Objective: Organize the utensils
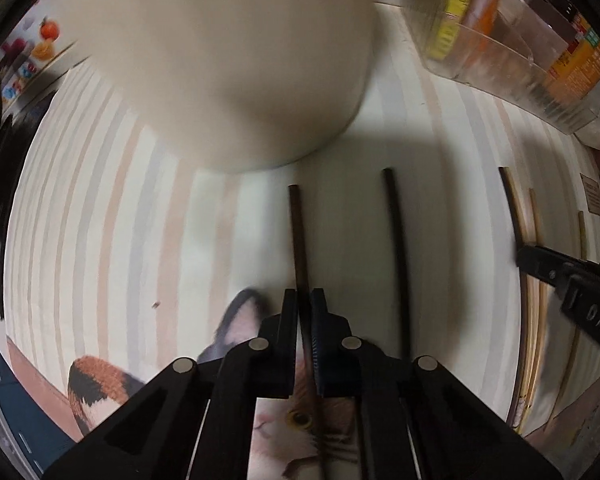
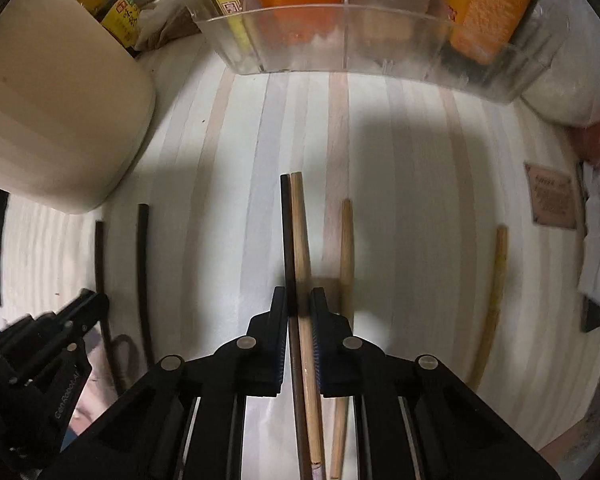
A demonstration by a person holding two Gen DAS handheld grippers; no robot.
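My left gripper (image 1: 304, 296) is shut on a dark brown chopstick (image 1: 298, 232) that points toward a large cream container (image 1: 236, 60) just ahead. A second dark chopstick (image 1: 396, 240) lies to its right on the striped tabletop. My right gripper (image 2: 299, 296) is shut on two chopsticks side by side, a dark one (image 2: 287, 232) and a light wooden one (image 2: 300, 232). Two more light chopsticks (image 2: 346, 240) (image 2: 494, 280) lie to the right. The left gripper (image 2: 80, 312) shows at the lower left of the right wrist view, and the right gripper (image 1: 540, 264) at the right edge of the left wrist view.
A clear plastic organizer (image 2: 380, 40) with sauce bottles and orange packets stands at the back. The cream container (image 2: 52, 100) stands at the back left. A cat-print mat (image 1: 300, 420) lies under the left gripper. A small brown card (image 2: 552, 200) lies at the right.
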